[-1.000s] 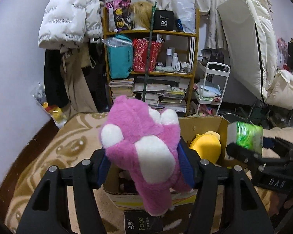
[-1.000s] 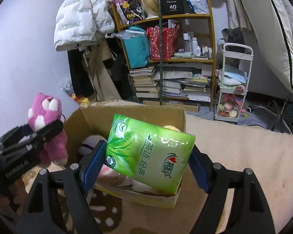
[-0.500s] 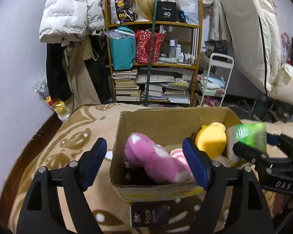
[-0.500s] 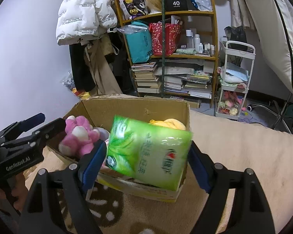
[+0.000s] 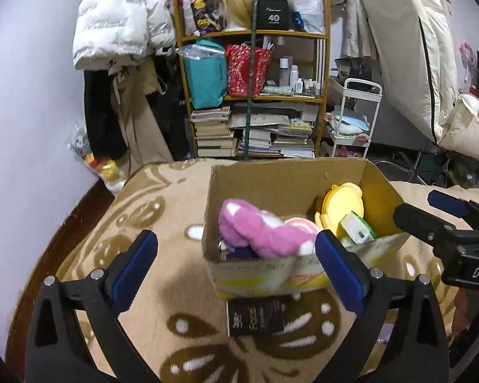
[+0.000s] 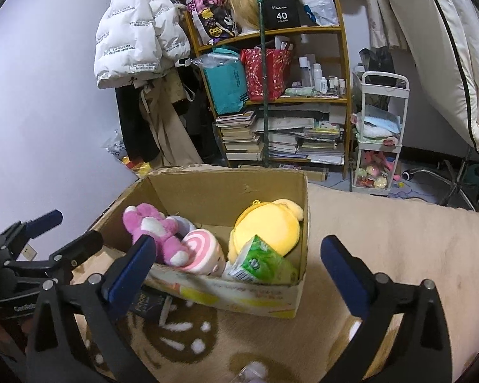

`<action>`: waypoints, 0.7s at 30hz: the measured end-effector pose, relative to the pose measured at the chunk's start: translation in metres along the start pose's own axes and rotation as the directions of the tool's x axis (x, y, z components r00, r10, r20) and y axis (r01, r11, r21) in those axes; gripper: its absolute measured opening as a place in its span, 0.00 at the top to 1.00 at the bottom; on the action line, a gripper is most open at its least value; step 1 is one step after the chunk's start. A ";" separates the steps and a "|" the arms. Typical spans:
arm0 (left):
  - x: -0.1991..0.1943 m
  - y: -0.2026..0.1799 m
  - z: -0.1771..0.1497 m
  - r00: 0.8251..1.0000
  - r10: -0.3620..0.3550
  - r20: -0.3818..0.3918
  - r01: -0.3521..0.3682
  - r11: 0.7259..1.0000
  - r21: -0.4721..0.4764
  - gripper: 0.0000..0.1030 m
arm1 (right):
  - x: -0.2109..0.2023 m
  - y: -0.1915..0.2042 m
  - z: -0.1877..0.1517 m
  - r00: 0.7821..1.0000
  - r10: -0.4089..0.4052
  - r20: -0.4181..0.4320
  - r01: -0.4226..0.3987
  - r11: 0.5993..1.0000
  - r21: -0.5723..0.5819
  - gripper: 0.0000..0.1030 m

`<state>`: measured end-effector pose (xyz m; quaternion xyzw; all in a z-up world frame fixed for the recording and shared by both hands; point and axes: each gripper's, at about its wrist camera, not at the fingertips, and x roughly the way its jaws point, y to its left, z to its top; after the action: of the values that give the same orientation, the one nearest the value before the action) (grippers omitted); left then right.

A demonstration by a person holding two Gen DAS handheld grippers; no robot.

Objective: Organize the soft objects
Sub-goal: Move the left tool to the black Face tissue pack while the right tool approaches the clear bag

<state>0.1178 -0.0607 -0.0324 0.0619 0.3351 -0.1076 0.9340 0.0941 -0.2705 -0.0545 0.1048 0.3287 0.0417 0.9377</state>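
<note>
An open cardboard box (image 5: 287,178) (image 6: 265,300) stands on a beige patterned blanket. Inside lie a pink plush toy (image 5: 262,229) (image 6: 156,229), a pink-and-white swirl plush (image 6: 204,252), a yellow plush (image 5: 343,207) (image 6: 268,226) and a green tissue pack (image 5: 357,226) (image 6: 262,265). My left gripper (image 5: 236,265) is open and empty, just in front of the box. My right gripper (image 6: 236,265) is open and empty, in front of the box too. The right gripper also shows in the left wrist view (image 5: 444,223), the left gripper in the right wrist view (image 6: 51,239).
A black "Face" packet (image 5: 255,316) lies on the blanket (image 5: 143,210) against the box front. Behind stand a cluttered wooden bookshelf (image 5: 255,95), hanging coats (image 5: 118,32), a white trolley (image 6: 380,134) and a folded mattress (image 5: 408,57). A dark bed edge runs along the left wall.
My left gripper opened and the pink plush dropped into the box. My right gripper then opened and the green tissue pack fell into the box beside the yellow plush.
</note>
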 end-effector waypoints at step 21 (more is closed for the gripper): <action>-0.063 0.037 -0.026 0.996 -0.015 -0.085 0.007 0.995 -0.098 0.05 | -0.066 0.025 -0.038 0.993 -0.090 -0.072 0.090 0.996 0.002 0.00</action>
<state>0.0631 -0.0097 -0.0109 0.0187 0.3803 -0.0934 0.9200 0.0190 -0.2490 -0.0380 0.0909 0.3666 0.0021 0.9259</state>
